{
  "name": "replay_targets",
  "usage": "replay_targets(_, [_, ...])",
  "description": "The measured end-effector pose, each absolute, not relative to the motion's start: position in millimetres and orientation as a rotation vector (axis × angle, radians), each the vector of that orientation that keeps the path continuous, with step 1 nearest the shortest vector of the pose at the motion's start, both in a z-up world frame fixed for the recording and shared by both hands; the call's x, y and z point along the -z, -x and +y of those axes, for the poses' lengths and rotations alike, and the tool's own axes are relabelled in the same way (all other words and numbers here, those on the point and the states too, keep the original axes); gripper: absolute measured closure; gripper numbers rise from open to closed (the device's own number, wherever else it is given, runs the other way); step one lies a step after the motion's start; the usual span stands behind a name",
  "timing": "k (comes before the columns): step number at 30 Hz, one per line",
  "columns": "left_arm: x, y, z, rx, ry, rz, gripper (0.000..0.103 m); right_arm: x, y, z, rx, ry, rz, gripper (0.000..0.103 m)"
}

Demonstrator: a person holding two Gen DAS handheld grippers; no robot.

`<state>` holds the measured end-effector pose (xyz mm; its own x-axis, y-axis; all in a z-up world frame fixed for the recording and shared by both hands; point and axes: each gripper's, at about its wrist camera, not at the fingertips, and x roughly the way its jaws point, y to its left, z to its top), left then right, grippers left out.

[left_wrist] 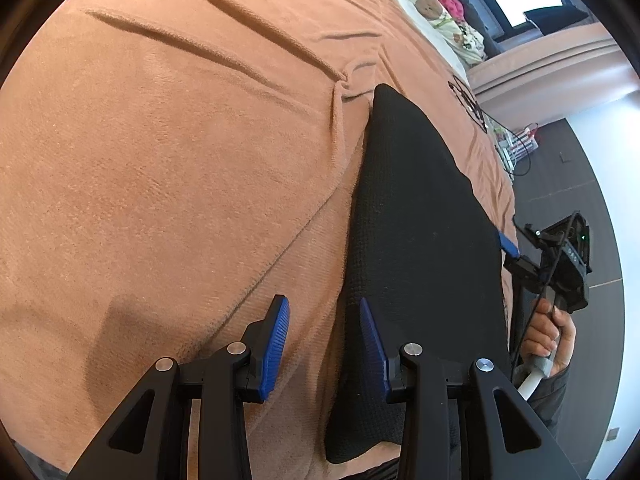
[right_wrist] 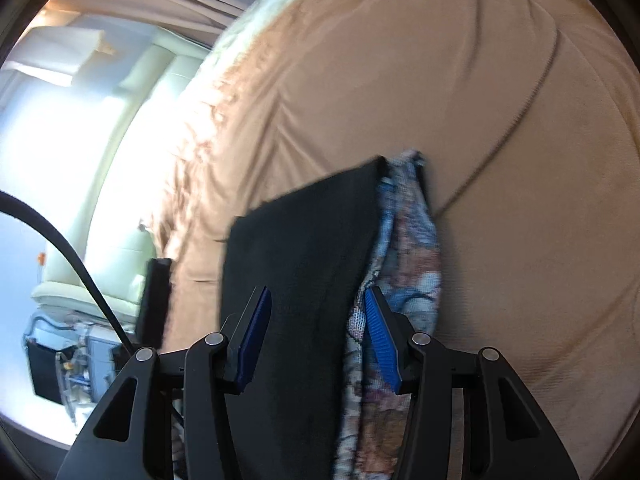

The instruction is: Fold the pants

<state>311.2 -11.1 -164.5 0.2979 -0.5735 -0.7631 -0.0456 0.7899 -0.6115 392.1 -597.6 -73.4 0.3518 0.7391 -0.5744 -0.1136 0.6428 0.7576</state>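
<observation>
Black pants [left_wrist: 416,216] lie folded in a long strip on the orange-brown blanket [left_wrist: 180,140] of a bed. My left gripper [left_wrist: 324,340] hovers open over their near left edge, with one blue pad over the black cloth and the other over the blanket. My right gripper [left_wrist: 514,246], held by a hand [left_wrist: 548,332], sits at the pants' right edge. In the right wrist view the pants [right_wrist: 304,248] fill the gap of my right gripper [right_wrist: 316,320], which stands open astride them. Patterned blue and brown cloth [right_wrist: 412,248] shows along their right side.
Teddy-print pillows [left_wrist: 436,12] lie at the bed's far end. Dark floor [left_wrist: 580,200] and a wire rack [left_wrist: 516,144] are past the right edge. The right wrist view shows a cream seat [right_wrist: 132,128], a black cable [right_wrist: 60,240] and clutter [right_wrist: 64,360] off the bed's left side.
</observation>
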Motion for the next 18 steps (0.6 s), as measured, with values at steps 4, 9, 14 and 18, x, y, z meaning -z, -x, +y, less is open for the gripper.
replay_targets(4, [165,-312,-12,0.385,0.602,1.231,0.064,85,-396,-603,-0.638,-0.738,1.084,0.057])
replay_targets(9, [166,-313,-16,0.391,0.600,1.236,0.064,103,-403,-602,-0.617,-0.721,1.148,0.057])
replay_targets(14, [162,-314,-21,0.400,0.591,1.233,0.064,86,-399,-607,-0.590,-0.669,1.126,0.099])
replay_targets(18, [156,-317,-29,0.416,0.582,1.225,0.064,59,-386,-608,-0.571,-0.601,1.060,0.101])
